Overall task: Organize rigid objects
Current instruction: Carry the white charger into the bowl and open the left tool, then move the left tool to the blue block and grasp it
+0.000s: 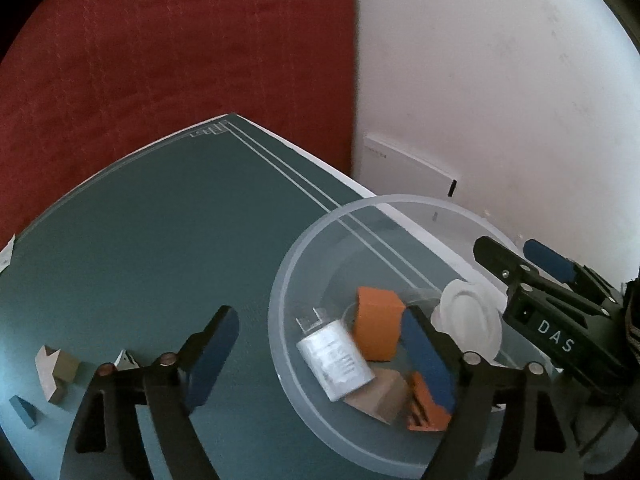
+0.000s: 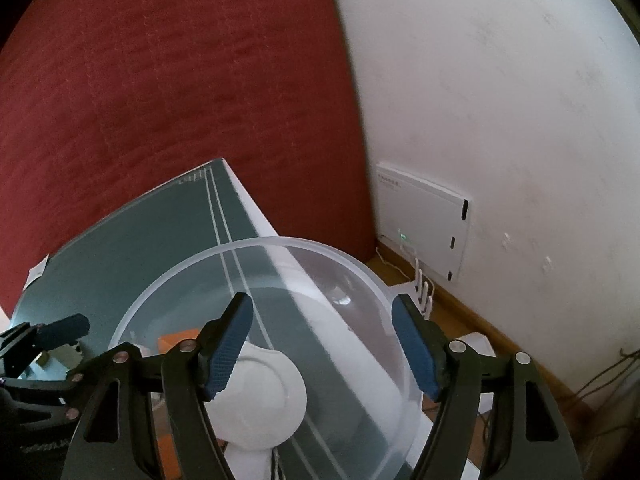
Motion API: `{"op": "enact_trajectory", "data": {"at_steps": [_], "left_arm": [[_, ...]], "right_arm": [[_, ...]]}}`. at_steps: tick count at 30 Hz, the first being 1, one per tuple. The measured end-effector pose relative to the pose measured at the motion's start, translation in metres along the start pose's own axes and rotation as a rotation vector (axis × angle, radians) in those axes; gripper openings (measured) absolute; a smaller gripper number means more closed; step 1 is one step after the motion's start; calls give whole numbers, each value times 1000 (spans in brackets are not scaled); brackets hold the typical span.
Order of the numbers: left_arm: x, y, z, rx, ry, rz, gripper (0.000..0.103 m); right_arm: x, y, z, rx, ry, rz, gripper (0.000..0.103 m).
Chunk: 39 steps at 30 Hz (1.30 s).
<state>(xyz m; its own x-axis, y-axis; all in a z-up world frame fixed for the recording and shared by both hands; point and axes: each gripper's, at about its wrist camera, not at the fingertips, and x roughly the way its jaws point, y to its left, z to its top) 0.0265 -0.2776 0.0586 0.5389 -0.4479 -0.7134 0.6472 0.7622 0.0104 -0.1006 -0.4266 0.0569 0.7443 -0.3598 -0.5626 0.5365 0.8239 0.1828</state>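
A clear plastic bowl (image 1: 280, 280) stands on the green mat (image 1: 160, 240) at the table's right edge. It holds a silver cylinder (image 1: 336, 356), an orange block (image 1: 376, 320), a tan block (image 1: 380, 396), a second orange piece (image 1: 424, 412) and a white round lid (image 1: 472, 316). My left gripper (image 1: 320, 356) is open, its jaws astride the bowl's near left rim. My right gripper (image 2: 324, 344) is open above the bowl (image 2: 360, 272), with the white lid (image 2: 264, 400) just below its left finger. It also shows in the left wrist view (image 1: 560, 320).
A tan wooden block (image 1: 54, 368), a small white-tipped piece (image 1: 126, 360) and a blue wedge (image 1: 24, 410) lie on the mat at the left. A red curtain (image 1: 160, 60) and a white wall (image 1: 500, 80) stand behind. A white wall box (image 2: 424, 220) and cables sit low on the right.
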Motion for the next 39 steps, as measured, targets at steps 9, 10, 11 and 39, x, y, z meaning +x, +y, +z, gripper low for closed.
{"op": "enact_trajectory", "data": {"at_steps": [9, 10, 11, 39], "left_arm": [[12, 16, 0, -63, 18, 57, 92], [12, 18, 0, -68, 16, 65, 92], [12, 20, 0, -72, 15, 78, 93], [-9, 70, -21, -174, -1, 231, 102]], "right_arm": [[0, 1, -1, -8, -2, -6, 75], [1, 2, -1, -10, -2, -7, 75], [1, 2, -1, -10, -2, -7, 75], [-5, 34, -12, -103, -12, -1, 80]]}}
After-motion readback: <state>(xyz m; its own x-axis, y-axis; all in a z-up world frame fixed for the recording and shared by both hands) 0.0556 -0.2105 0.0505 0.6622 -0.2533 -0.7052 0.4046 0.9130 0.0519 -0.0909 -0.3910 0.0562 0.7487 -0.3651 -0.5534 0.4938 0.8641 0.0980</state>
